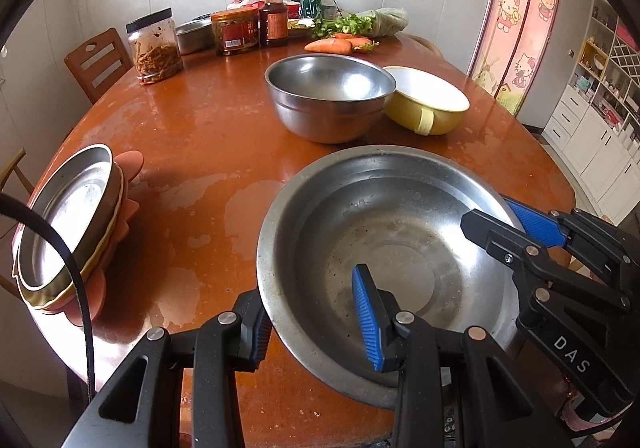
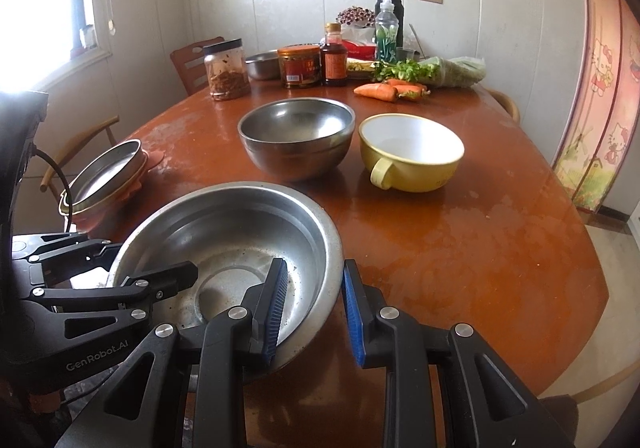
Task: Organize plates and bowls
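We hold the large steel basin (image 1: 384, 248) at the near edge of the worktop (image 1: 208, 152) with both tools. The left hand-held gripper (image 1: 316, 322) clamps the basin's near-left rim, one finger inside the wall and one outside. The right hand-held gripper (image 2: 314, 308) is closed on the near-right rim in the same way.

Farther across the worktop stand the smaller steel bowl (image 1: 330, 96) and, just beside it on the right, the yellow bowl (image 1: 426, 100) with its handle toward us. The stack of plates (image 1: 68, 224) rests at the far-left edge, with a steel plate on top.

Hazards from this position, as we judge them:

- Both grips bear on a thin, smooth rim. Uneven lifting between the two sides could twist the basin and let it slip from the pads.
- The basin sits partly over the near edge. A release before it is fully supported could drop it.
- The stack of plates slightly overhangs its edge. A sideways swing of the basin could knock it off.
- A low forward carry could strike the smaller steel bowl.
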The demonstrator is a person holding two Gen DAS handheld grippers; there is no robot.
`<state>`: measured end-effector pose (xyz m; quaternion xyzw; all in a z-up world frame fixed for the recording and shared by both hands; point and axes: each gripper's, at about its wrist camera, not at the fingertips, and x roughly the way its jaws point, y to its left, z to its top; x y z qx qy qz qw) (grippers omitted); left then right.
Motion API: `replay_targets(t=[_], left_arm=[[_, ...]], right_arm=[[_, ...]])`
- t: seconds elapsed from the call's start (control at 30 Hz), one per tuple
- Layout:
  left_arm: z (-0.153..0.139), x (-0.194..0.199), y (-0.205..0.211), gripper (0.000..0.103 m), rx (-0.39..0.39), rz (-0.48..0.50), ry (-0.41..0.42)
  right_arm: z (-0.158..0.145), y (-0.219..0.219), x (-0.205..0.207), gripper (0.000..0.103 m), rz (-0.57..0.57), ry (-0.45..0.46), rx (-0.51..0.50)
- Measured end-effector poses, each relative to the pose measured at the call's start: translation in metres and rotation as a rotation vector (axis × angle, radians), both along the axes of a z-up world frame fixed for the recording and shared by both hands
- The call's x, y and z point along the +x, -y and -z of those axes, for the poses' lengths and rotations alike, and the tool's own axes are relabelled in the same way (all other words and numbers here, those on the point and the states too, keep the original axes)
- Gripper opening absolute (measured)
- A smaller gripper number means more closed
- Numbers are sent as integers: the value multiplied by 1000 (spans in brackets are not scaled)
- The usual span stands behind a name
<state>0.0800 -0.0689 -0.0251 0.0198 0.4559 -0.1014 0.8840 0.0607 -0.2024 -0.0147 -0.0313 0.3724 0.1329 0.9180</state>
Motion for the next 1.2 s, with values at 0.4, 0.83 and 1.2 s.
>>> replay_targets(t=[0.4, 0.83, 1.2], left_arm=[[6, 6, 8, 38, -5, 13, -7], [7, 11, 6, 38, -13, -9, -4], [5, 9, 6, 38, -15, 0, 6]], right_arm=[[7, 9, 6, 30, 20, -16, 16], [10, 13, 11, 33, 22, -12, 67], [6, 14, 10, 61, 7, -19, 127]])
